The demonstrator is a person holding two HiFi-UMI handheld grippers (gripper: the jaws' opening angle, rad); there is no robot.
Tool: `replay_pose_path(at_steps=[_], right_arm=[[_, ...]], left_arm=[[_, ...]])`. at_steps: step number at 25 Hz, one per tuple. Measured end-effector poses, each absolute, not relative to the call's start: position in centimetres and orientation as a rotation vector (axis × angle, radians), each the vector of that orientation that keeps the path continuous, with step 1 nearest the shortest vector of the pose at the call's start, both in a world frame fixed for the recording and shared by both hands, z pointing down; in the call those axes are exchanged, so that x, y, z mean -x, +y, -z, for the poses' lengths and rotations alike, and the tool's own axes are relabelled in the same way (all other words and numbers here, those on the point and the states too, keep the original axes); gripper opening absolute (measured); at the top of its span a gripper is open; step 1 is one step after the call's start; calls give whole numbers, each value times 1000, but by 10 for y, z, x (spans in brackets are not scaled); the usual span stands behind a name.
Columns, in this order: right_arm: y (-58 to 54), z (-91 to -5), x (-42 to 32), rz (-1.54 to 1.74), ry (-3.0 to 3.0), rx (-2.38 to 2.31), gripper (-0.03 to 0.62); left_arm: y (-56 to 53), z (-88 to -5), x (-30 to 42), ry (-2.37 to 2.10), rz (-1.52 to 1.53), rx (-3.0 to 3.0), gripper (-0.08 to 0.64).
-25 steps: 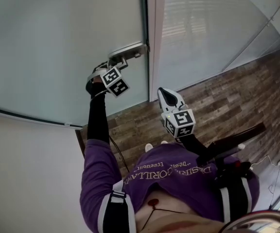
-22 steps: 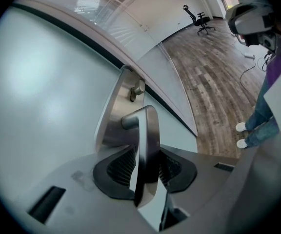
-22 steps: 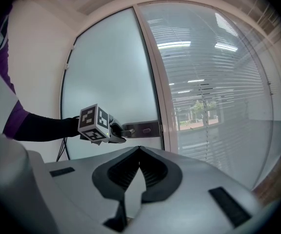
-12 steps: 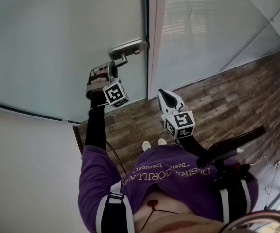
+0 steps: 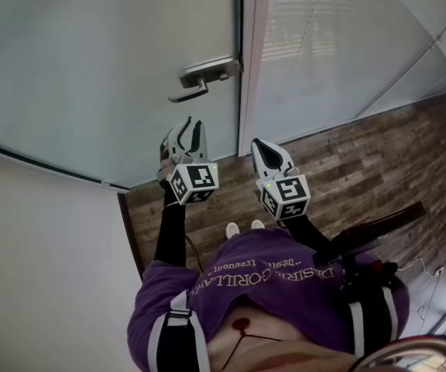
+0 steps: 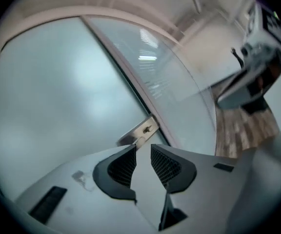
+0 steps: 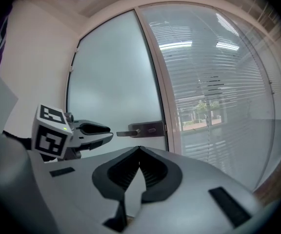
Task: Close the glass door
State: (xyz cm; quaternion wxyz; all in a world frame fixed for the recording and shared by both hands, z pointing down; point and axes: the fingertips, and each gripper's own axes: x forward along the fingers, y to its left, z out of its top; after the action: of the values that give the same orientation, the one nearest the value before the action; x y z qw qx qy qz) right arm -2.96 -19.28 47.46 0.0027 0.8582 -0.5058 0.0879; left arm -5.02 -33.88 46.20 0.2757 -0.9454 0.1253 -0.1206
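Black fingers point(image 7: 123, 172) of right gripper point(image 7: 139, 149) touch, unseen in head view

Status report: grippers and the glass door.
Left gripper open, empty, short of the door handle. Right gripper shut, empty. Glass door looks closed against its frame. Nothing in the way.

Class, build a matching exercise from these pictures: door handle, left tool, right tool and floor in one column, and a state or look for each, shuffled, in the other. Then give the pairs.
Column 1
1. door handle
2. left tool
3. right tool
4. floor

Column 2
A. jaws closed together, holding nothing
B. brown wood planks
C. silver lever on the frosted glass, nothing gripping it
D. jaws apart, nothing between them

Pairs: 1-C, 2-D, 3-A, 4-B
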Motion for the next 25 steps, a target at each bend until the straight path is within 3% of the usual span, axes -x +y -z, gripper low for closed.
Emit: replay_pose_path(at_steps=[2,4,12,25], right_arm=[[-194,-474,33,-274,-1599,-2690,-3],[-195,-474,37,-277,-1615,-2686,-3],[-203,-466,39,-229,-1662,-2669,-3],[-218,-430,21,-35,-1637,-2639,-3]], left_arm=[[-317,-465,64,332,238,2766,90],[-305,-466,78,388,177,2881,2],[-296,-488,113,592,217,3130,2],[-320,-457,111,716,86,3100,2]])
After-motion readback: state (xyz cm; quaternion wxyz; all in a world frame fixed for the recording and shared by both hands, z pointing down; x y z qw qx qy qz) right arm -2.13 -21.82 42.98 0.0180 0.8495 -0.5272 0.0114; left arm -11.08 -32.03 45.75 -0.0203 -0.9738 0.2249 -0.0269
